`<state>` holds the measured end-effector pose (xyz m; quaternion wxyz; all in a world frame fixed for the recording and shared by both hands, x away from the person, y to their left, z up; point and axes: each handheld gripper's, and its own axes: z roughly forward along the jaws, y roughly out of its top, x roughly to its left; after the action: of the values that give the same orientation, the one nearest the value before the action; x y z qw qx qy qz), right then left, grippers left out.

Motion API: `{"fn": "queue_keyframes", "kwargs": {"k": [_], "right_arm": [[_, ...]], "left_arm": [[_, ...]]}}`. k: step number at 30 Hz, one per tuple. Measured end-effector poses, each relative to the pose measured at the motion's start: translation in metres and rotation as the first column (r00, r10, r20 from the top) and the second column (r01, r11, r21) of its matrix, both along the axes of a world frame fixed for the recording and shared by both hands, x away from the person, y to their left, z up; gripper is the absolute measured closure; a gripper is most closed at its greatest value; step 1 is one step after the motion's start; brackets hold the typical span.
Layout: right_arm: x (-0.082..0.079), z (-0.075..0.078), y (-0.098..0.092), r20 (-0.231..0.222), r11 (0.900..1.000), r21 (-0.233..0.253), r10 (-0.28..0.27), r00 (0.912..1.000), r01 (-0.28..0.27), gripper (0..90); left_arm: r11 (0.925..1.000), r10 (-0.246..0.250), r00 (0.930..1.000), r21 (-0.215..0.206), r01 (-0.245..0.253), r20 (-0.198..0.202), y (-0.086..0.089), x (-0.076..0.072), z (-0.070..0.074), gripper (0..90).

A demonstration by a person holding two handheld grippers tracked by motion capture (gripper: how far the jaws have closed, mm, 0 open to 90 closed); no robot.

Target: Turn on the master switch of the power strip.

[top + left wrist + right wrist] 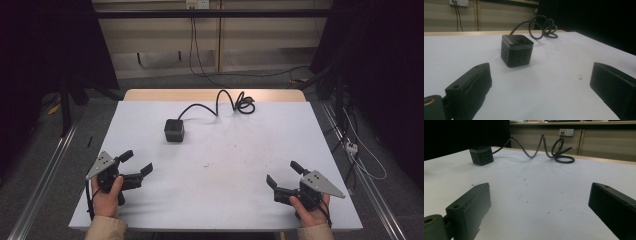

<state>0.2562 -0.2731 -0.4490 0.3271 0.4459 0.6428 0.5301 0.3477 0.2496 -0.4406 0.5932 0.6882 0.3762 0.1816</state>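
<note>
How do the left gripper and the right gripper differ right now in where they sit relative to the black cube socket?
The left gripper sits nearer the cube power socket; the right gripper lies farther off, across the white table. In the left gripper view the socket stands large between the jaws; in the right gripper view it is small, off to the left. The coiled cable lies closer to the right gripper's side. Both are open, empty, and held low near the table's front edge.
</note>
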Motion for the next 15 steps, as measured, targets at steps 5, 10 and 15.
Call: {"fn": "queue_keyframes", "kwargs": {"k": [5, 10, 15], "right_arm": [[-0.001, 0.001, 0.000, 0.003, 1.000, -0.004, 0.001, 1.0000, -0.001, 4.2], [-0.002, 0.001, -0.001, 0.000, 1.000, 0.001, -0.005, 1.0000, 0.005, 4.3], [-0.003, 0.002, -0.003, 0.006, 1.000, 0.000, -0.007, 1.0000, 0.007, 4.3]], "left_arm": [[0.9999, 0.006, 1.0000, -0.012, -0.006, -0.001, -0.001, 0.003, 0.001, 3.5], [0.9999, -0.001, 1.0000, -0.016, 0.002, 0.008, -0.005, 0.006, 0.002, 3.2], [0.9997, 0.003, 1.0000, -0.024, -0.003, -0.008, -0.008, 0.013, 0.003, 3.1]]}}
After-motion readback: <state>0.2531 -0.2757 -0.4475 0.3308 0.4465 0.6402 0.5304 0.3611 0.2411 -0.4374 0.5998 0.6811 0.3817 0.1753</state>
